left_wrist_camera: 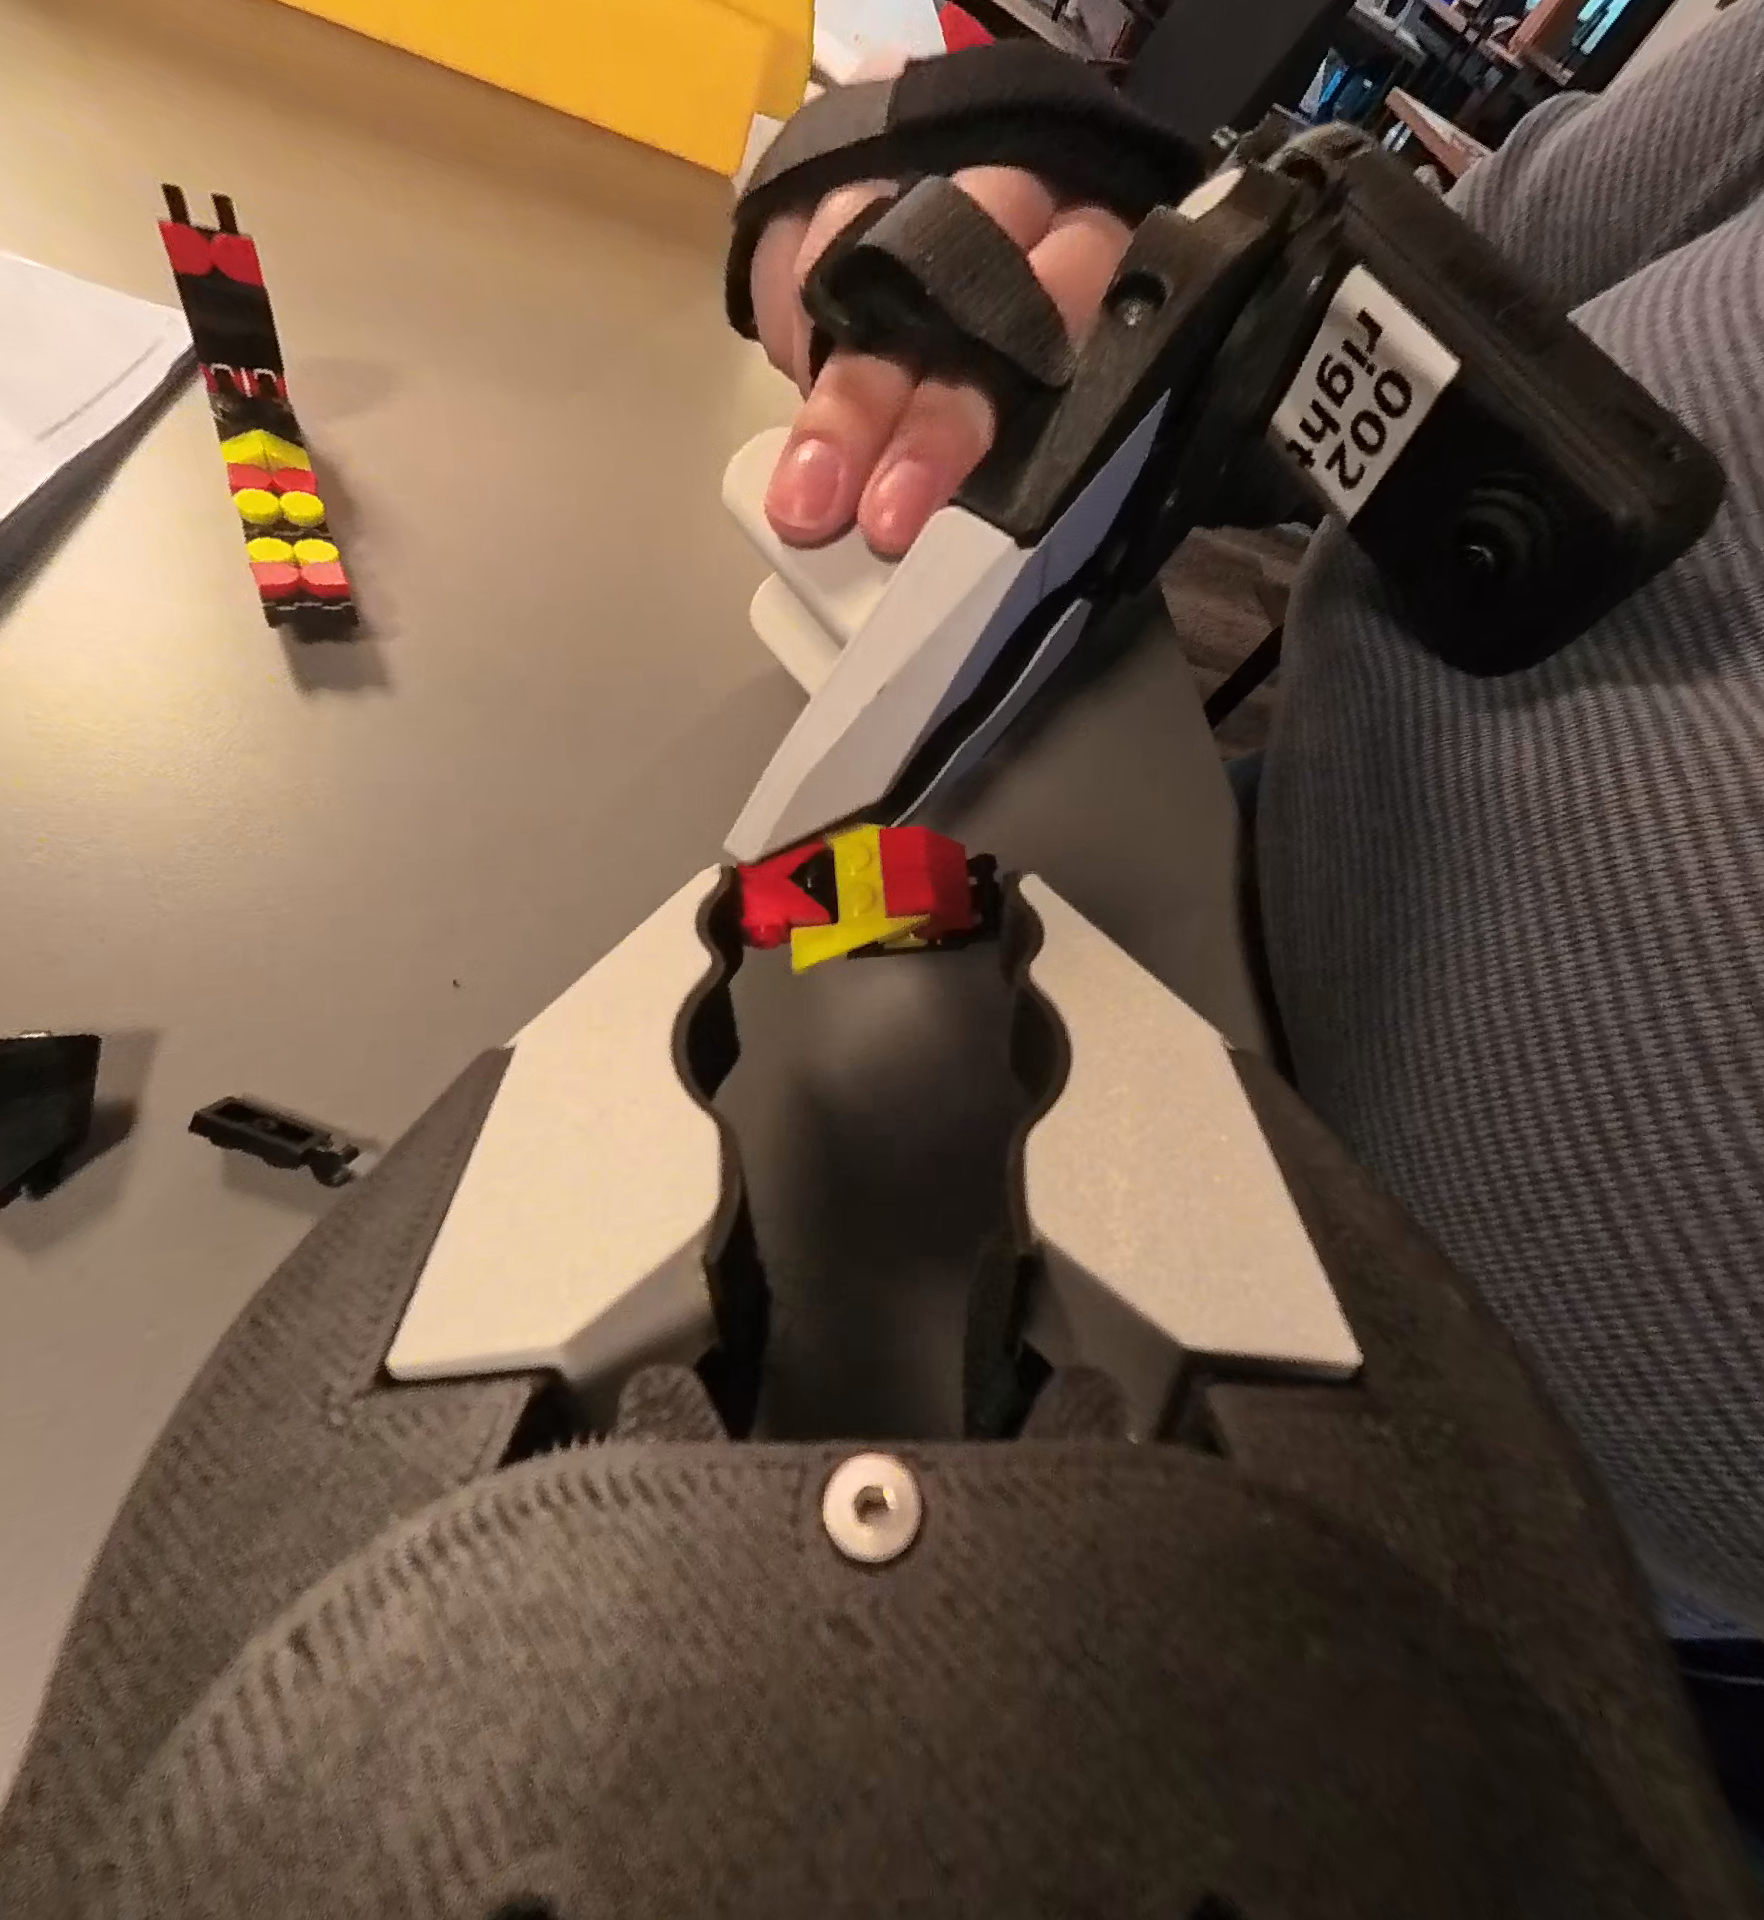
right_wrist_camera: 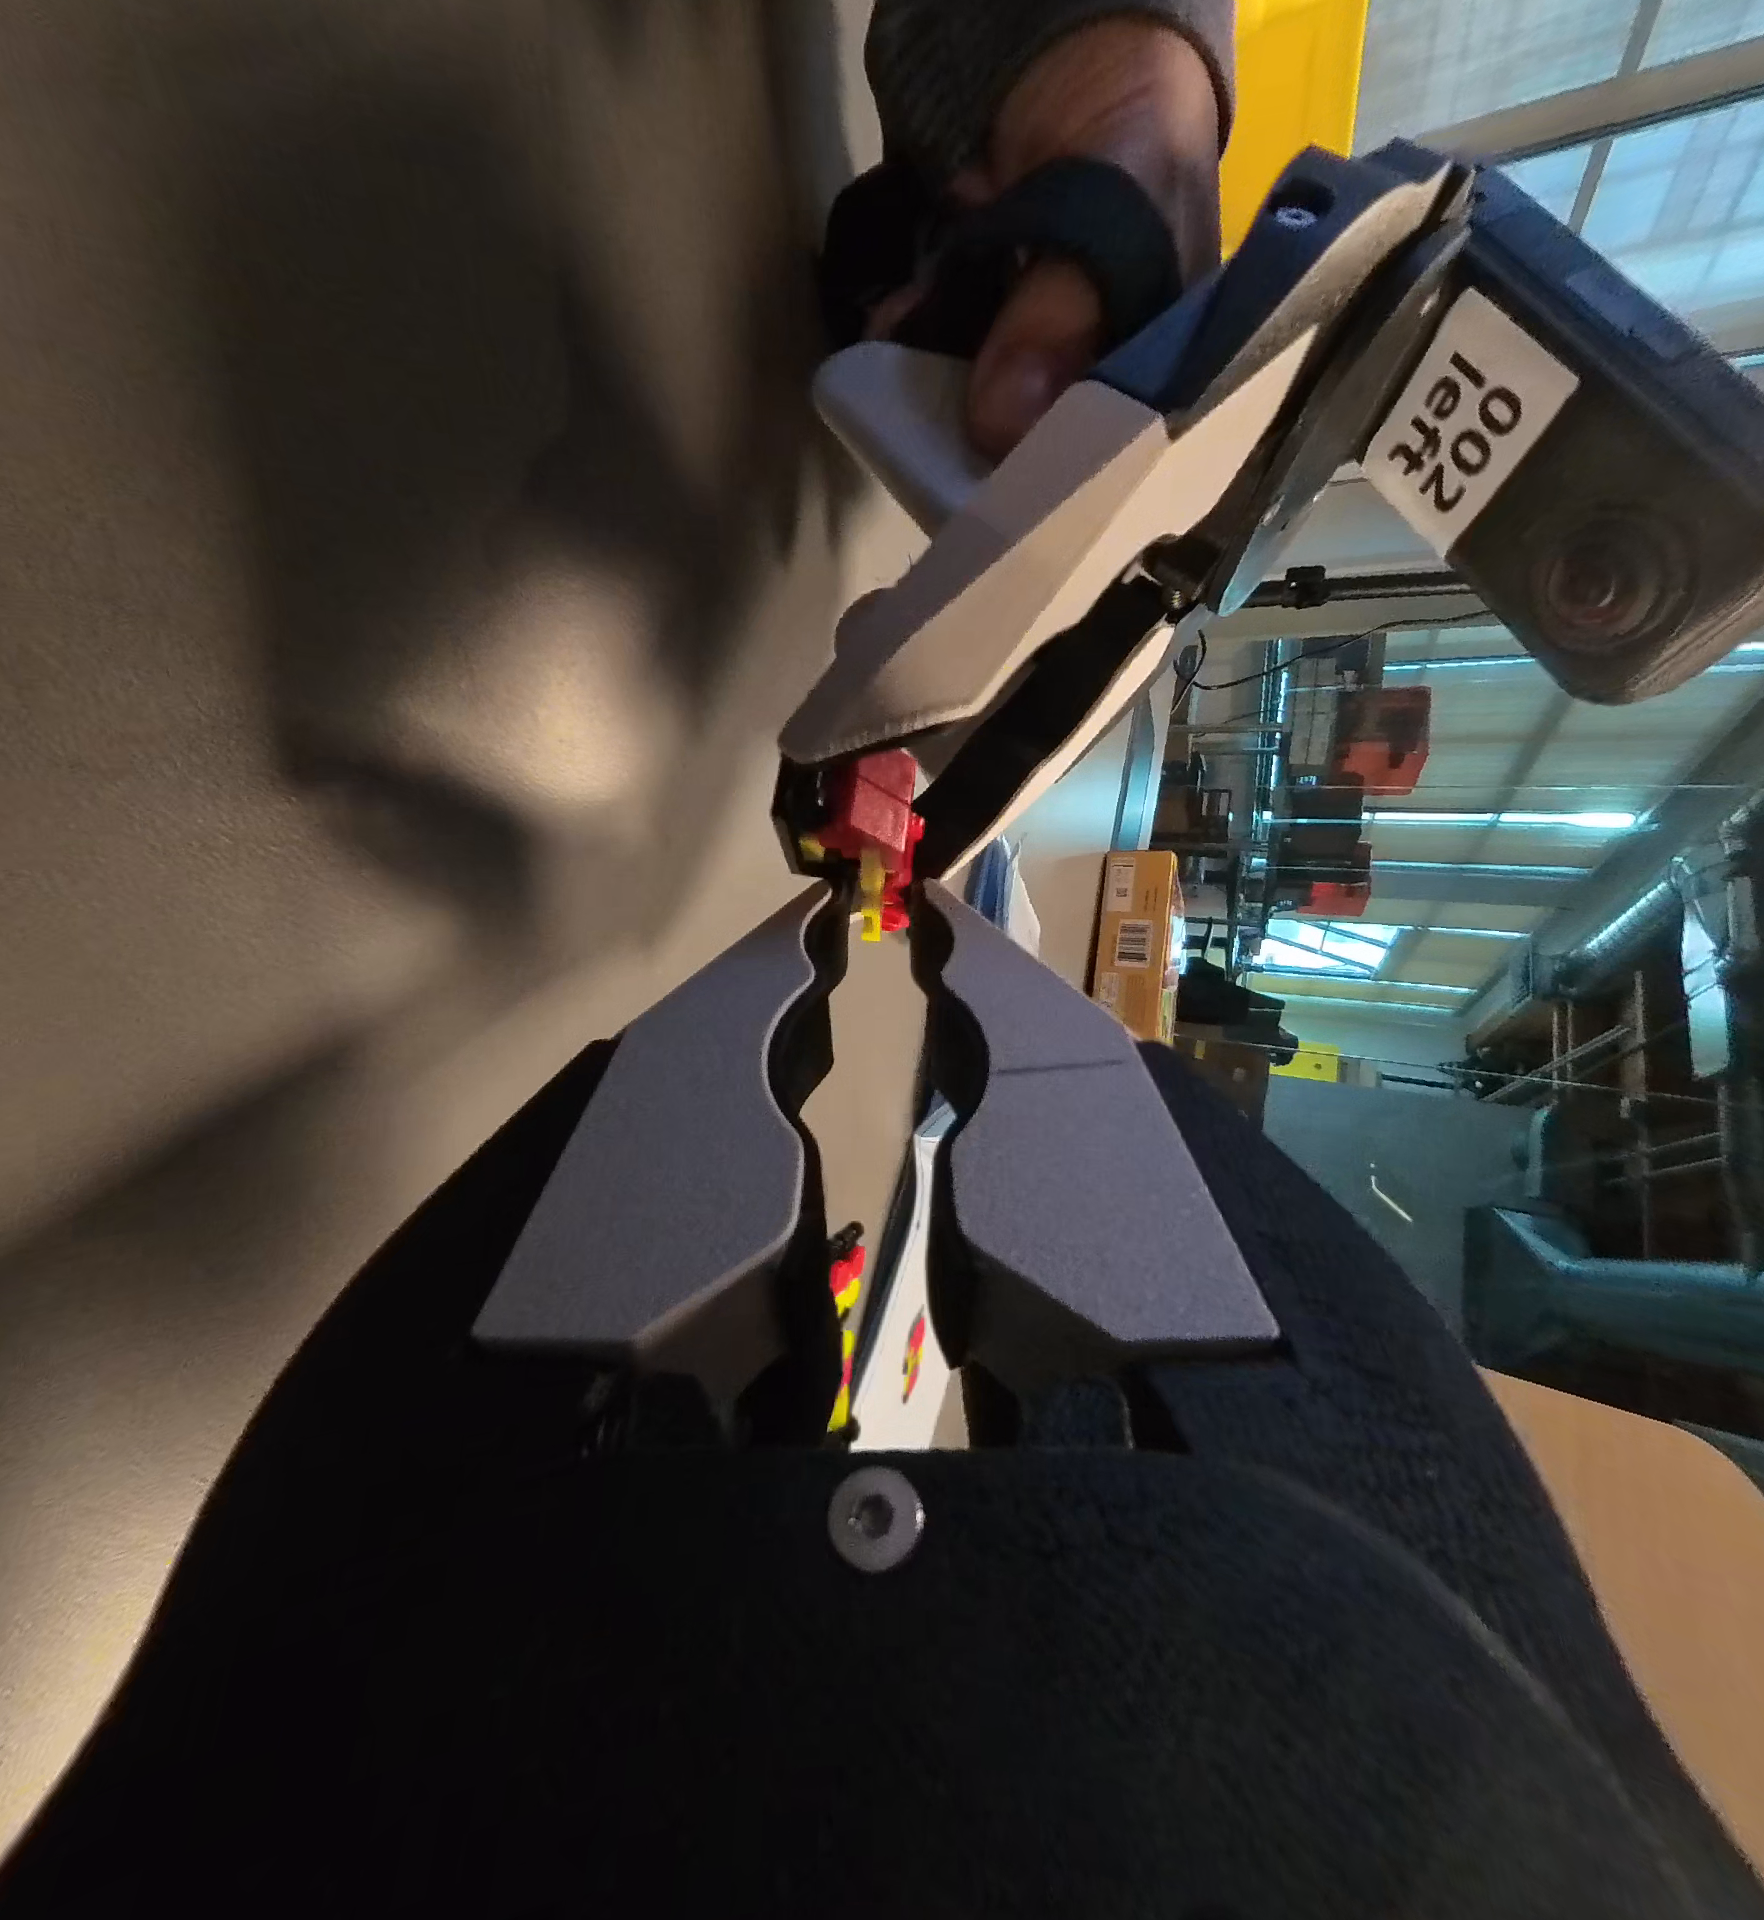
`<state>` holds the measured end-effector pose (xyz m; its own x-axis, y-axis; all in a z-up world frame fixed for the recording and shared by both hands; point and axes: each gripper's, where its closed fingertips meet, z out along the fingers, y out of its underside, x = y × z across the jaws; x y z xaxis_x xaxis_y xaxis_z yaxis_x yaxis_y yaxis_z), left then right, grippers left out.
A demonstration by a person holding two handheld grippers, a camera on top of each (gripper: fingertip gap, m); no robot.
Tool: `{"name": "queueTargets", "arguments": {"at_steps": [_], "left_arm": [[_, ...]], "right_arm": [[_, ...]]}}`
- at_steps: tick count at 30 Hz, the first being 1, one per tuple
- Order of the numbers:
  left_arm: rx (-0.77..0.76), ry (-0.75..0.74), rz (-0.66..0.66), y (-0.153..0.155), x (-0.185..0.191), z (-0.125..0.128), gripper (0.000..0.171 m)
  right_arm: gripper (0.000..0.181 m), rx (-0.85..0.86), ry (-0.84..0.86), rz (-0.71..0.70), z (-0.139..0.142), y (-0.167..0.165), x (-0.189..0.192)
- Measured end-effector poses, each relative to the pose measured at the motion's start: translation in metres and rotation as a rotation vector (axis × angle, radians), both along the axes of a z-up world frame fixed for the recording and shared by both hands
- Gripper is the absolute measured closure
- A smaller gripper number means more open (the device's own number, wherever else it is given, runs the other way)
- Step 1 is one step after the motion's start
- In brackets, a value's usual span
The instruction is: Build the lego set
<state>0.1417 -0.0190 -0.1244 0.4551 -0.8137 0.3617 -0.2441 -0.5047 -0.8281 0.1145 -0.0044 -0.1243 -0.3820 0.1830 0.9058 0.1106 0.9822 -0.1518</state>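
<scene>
Both grippers' fingers (left_wrist_camera: 873,914) (right_wrist_camera: 873,904) clench one small red-yellow-black assembly (left_wrist_camera: 862,899) at frame centre, while a longer finished strip (left_wrist_camera: 265,436) and two loose black pieces (left_wrist_camera: 270,1132) lie on the counter (left_wrist_camera: 493,779), so joining seems left.

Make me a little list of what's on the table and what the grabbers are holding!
held piece: small red, yellow and black lego assembly
left gripper: jaws clamped on its two ends
right gripper: jaws closed on the same assembly
on table: long black lego strip with red and yellow tiles; two loose black pieces; white paper
</scene>
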Motion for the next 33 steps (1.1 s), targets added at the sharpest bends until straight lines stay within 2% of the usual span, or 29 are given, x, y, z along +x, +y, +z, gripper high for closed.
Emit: {"name": "queueTargets", "arguments": {"at_steps": [14,21,26,28,30,33], "left_arm": [[-0.036,0.004,-0.004,-0.002,0.002,-0.003,0.122],[-0.036,0.001,0.007,0.0,0.001,-0.003,0.122],[-0.046,-0.04,0.019,0.001,0.001,0.001,0.121],[0.01,-0.051,0.027,0.004,-0.001,0.008,0.114],[0.139,0.002,0.013,0.003,-0.003,0.012,0.108],[0.402,0.243,-0.01,0.005,-0.009,0.003,0.107]], "right_arm": [[0.173,-0.022,-0.021,-0.025,-0.006,-0.001,0.002],[0.169,-0.062,0.007,-0.039,-0.004,0.001,0.0],[0.173,-0.114,0.004,-0.063,-0.003,0.003,0.0],[0.172,-0.163,0.002,-0.073,-0.001,0.005,0.001],[0.172,-0.209,-0.004,-0.079,0.0,0.007,0.002],[0.173,-0.289,-0.046,-0.075,-0.002,0.007,0.004]]}}
